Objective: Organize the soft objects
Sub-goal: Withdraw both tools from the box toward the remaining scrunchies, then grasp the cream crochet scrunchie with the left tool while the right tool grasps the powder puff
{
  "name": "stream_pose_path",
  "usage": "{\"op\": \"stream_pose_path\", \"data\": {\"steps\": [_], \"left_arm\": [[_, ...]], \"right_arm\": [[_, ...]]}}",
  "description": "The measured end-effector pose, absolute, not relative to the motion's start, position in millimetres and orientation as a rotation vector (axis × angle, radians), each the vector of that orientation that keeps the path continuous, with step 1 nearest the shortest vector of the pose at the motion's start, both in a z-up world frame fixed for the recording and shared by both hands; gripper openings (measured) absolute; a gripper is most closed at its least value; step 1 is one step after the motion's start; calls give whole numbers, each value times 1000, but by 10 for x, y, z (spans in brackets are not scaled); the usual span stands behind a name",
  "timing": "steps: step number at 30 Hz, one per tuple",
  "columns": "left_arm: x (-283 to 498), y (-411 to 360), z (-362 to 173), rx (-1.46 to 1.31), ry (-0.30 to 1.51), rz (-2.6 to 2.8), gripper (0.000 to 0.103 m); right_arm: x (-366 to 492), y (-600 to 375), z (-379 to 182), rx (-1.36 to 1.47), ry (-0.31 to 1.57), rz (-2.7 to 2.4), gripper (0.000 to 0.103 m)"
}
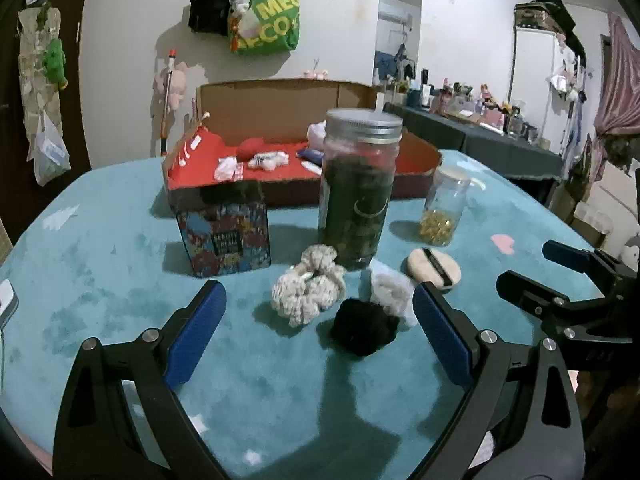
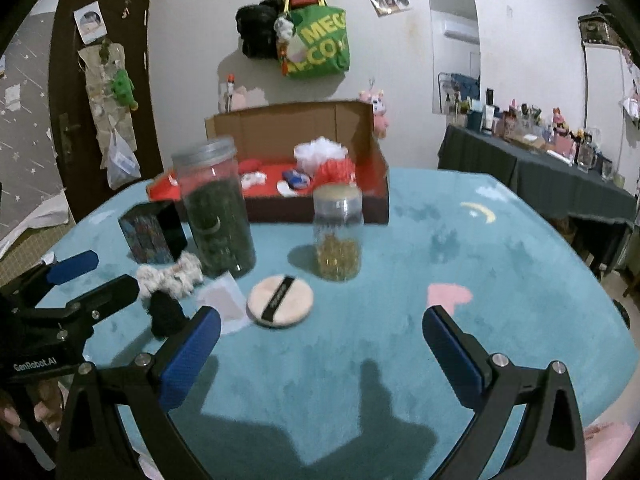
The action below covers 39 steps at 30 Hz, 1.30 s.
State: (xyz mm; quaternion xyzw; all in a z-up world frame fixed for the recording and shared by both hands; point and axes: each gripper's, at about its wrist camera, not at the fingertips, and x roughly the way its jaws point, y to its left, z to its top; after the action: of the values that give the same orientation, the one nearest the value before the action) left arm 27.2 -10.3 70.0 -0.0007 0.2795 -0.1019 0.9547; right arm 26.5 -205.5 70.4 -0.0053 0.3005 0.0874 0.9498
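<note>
In the left wrist view, the left gripper (image 1: pixel 318 322) is hovering wide open and empty around the cream scrunchie (image 1: pixel 307 290) and black scrunchie (image 1: pixel 364 330) lying just before the tall jar (image 1: pixel 358 188), both judged light, limp and best pinched across the bunched fabric, while in the right wrist view the right gripper (image 2: pixel 320 350) is hanging equally wide and empty, with the powder puff (image 2: pixel 279 300) sitting just right of that jar.

Behind my teal tabletop (image 2: pixel 500 264): white wall (image 2: pixel 188 32) w/ green tote bag (image 2: pixel 320 42), dark door (image 2: pixel 66 92) on left, cluttered side table (image 2: pixel 540 168) at right.
</note>
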Motion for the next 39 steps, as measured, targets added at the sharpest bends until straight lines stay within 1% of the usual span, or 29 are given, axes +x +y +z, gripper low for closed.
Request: {"op": "stream_pose_path", "data": {"steps": [9, 20, 32, 34, 35, 37, 38, 39], "left_arm": [[351, -61, 549, -9, 614, -185, 96], [519, -14, 605, -5, 651, -195, 96], [932, 24, 555, 13, 784, -228, 95], [993, 23, 538, 16, 804, -239, 95], [1020, 16, 534, 18, 811, -245, 95], [1070, -1, 523, 28, 820, -259, 91], [1095, -21, 512, 42, 825, -266, 84], [1113, -37, 503, 55, 828, -271, 76]], "right_arm": [[335, -2021, 524, -2, 669, 186, 103], [481, -1997, 515, 2, 702, 201, 103], [887, -1890, 483, 1, 801, 284, 103], [953, -1853, 469, -19, 816, 290, 100], [979, -1837, 459, -27, 823, 293, 97], [1038, -1810, 430, -36, 842, 301, 91], [1068, -1799, 409, -39, 853, 307, 86], [1095, -1786, 387, -41, 866, 316, 78]]}}
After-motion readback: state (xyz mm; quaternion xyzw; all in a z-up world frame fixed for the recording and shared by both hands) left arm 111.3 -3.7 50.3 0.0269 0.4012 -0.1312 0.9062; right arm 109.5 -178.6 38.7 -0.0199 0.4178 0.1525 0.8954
